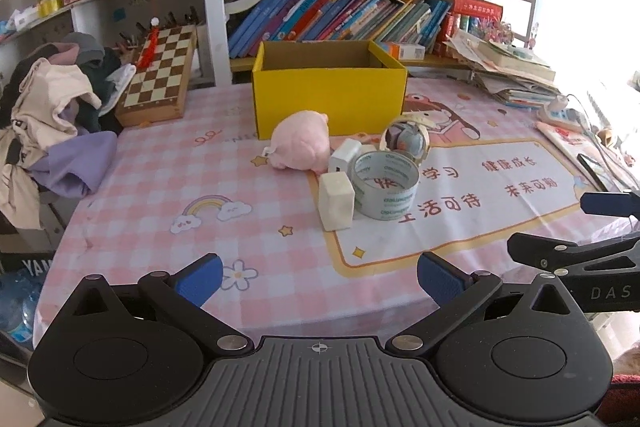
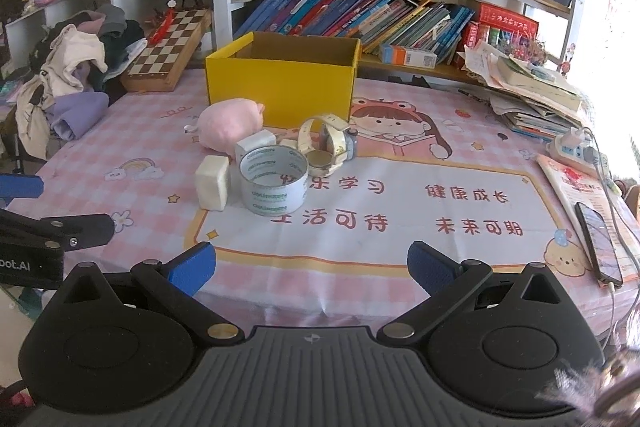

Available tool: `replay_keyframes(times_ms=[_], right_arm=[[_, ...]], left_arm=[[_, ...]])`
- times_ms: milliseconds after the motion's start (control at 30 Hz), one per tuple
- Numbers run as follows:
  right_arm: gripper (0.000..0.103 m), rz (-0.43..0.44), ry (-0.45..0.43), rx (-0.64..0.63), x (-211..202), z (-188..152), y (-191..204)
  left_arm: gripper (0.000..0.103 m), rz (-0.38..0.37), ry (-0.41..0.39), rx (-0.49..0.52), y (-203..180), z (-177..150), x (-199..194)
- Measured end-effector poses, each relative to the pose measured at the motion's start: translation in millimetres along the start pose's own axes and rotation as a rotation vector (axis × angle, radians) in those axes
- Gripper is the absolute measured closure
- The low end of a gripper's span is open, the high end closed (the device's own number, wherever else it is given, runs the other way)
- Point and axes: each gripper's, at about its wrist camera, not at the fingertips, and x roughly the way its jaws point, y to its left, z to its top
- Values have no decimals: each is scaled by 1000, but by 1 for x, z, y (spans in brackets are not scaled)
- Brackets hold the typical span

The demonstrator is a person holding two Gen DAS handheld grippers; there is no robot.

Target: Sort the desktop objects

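**— What's closest to you right now?**

My own two tools. The left gripper (image 1: 320, 281) hangs over the near edge of the table (image 1: 132, 187) with its fingers spread wide and nothing between them. The right gripper (image 2: 312, 267) is the same: spread, empty, just beside the left.

**— And the things to sort?**

All huddled mid-table, well apart from both grippers. Nearest is a white block (image 1: 337, 201) standing upright, touching or almost touching a roll of clear tape (image 1: 385, 185) lying flat on its side. Behind those sit a white charger (image 1: 345, 155), a pink plush toy (image 1: 301, 141) and a loop of measuring tape (image 2: 325, 143) with some small round thing inside it that I can't make out. The yellow box (image 1: 330, 95) stands open-topped right behind the plush toy; I can't see its floor.

**— So what step is this?**

The start, I'd say. Nothing is gripped, and everything is outside the box.

**— Next move?**

Probably reaching forward for the white block, since it's the nearest item. It stands tight against the roll, so my fingers would need to come in on its free faces or I risk shoving the roll along.
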Motion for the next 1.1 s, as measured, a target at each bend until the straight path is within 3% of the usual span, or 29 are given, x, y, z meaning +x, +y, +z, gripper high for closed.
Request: replay_keyframes(times_ms=[233, 1100], right_arm=[[0, -8, 4, 6, -3, 4, 3], [0, -19, -4, 5, -7, 0, -2]], left_arm=[[0, 7, 1, 43, -8, -3, 0], [0, 9, -46, 54, -12, -1, -10]])
